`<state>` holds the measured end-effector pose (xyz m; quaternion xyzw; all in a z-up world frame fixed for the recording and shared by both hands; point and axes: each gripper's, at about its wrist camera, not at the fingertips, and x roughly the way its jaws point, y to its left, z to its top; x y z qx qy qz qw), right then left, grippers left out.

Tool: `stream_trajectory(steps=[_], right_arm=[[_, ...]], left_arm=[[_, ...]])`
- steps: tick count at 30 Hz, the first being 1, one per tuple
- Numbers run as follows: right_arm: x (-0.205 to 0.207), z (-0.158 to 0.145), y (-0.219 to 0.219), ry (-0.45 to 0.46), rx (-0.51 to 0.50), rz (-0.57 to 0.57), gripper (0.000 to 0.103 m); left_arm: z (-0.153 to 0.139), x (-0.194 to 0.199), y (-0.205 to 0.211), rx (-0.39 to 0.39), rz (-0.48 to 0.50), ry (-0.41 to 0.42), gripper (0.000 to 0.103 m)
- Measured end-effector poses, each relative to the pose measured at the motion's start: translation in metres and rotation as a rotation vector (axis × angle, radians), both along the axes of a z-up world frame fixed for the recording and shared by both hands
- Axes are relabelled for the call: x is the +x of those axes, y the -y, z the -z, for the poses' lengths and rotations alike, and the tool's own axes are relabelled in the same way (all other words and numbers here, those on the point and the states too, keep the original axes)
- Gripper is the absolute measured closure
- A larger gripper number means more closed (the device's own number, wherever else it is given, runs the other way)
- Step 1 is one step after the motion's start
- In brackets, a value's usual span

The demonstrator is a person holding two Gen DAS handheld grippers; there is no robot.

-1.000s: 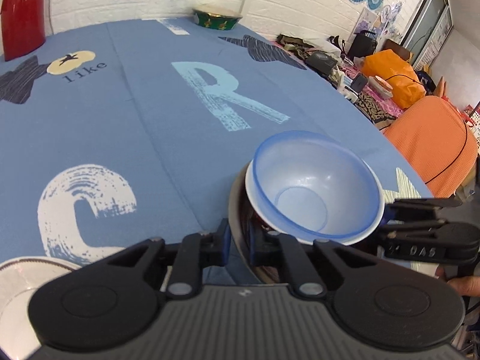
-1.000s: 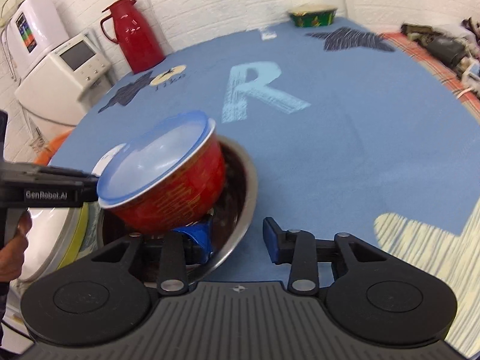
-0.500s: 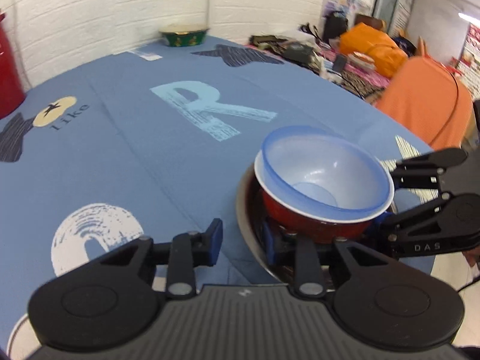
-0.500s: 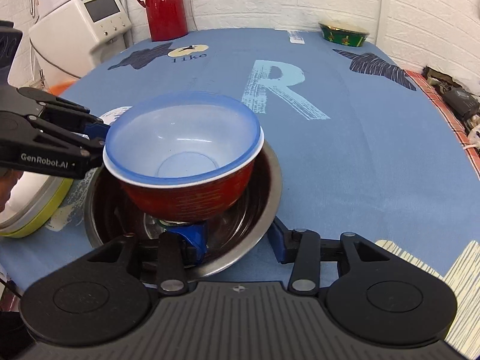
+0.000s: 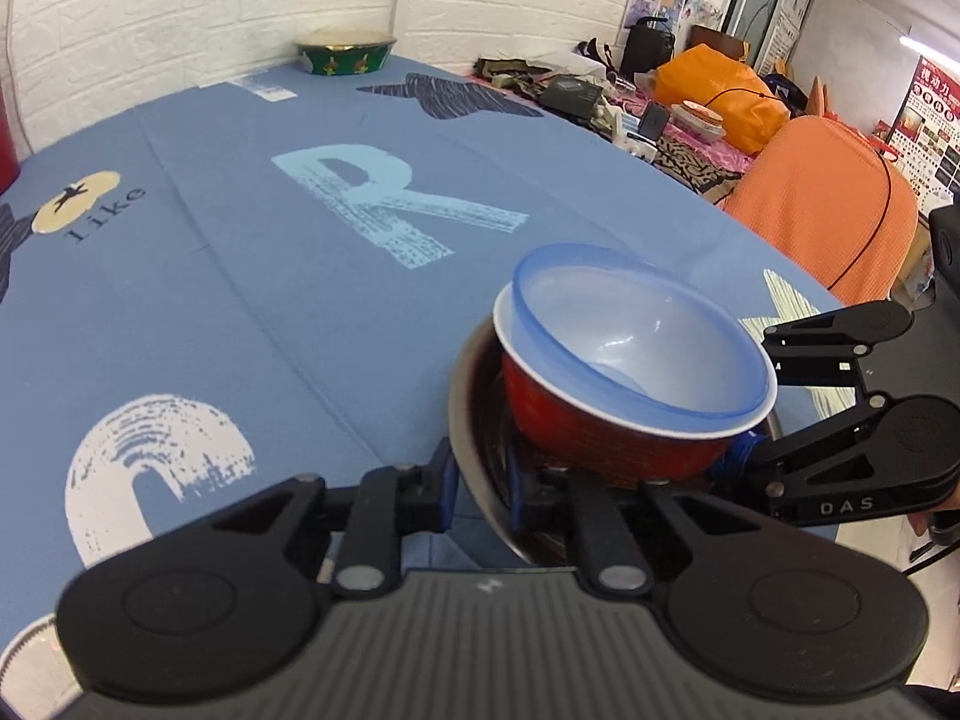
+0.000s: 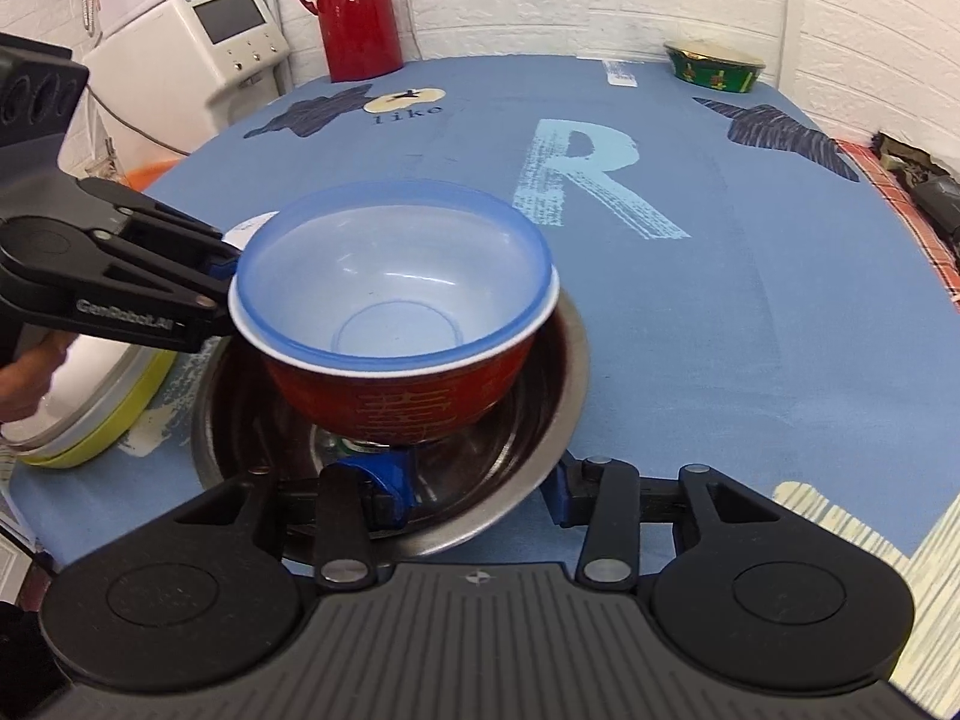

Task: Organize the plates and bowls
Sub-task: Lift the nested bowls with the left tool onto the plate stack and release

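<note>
Bowls (image 6: pixel 396 300) now sit level, 2 nested inside my steel basin (image 6: pixel 540 468) after tilting 1 second ago. My left gripper (image 5: pixel 480 486) pinches the basin's rim again; my right gripper (image 6: pixel 480 489) straddles it, apparently loose. Stacking looks nearly finished.

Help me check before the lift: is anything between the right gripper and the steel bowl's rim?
Nothing visible is. The right gripper is open and straddles the near rim of the steel bowl: one finger is inside, close to the foot of the red bowl, the other outside. The rim between them is bare.
</note>
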<state>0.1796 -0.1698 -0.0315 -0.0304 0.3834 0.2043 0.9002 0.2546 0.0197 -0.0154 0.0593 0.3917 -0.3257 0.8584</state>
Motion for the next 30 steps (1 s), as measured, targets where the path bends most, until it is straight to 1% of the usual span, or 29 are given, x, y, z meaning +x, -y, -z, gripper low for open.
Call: stream_trajectory(steps=[2, 7, 12, 17, 20, 25, 30], right_arm=[[-0.002, 0.000, -0.003, 0.013, -0.009, 0.004, 0.076], [-0.003, 0.001, 0.002, 0.014, 0.037, 0.020, 0.076], [-0.008, 0.003, -0.002, 0.056, 0.008, 0.020, 0.076], [-0.008, 0.002, -0.004, 0.066, 0.019, 0.025, 0.076], [-0.008, -0.005, -0.007, 0.086, 0.012, 0.018, 0.076], [-0.009, -0.025, -0.021, 0.109, 0.002, -0.007, 0.076], [-0.015, -0.051, -0.056, 0.143, -0.008, -0.093, 0.075]], left_arm=[[0.000, -0.003, 0.002, 0.015, -0.003, 0.016, 0.092], [-0.001, -0.002, 0.001, 0.008, -0.015, 0.008, 0.092], [-0.002, -0.006, 0.002, 0.010, -0.024, 0.034, 0.094], [-0.005, -0.010, 0.002, 0.026, -0.042, 0.043, 0.096], [-0.012, -0.011, -0.002, 0.019, -0.056, 0.053, 0.096], [-0.032, -0.018, -0.016, 0.007, -0.089, 0.075, 0.097], [-0.055, -0.040, -0.051, 0.027, -0.157, 0.101, 0.096]])
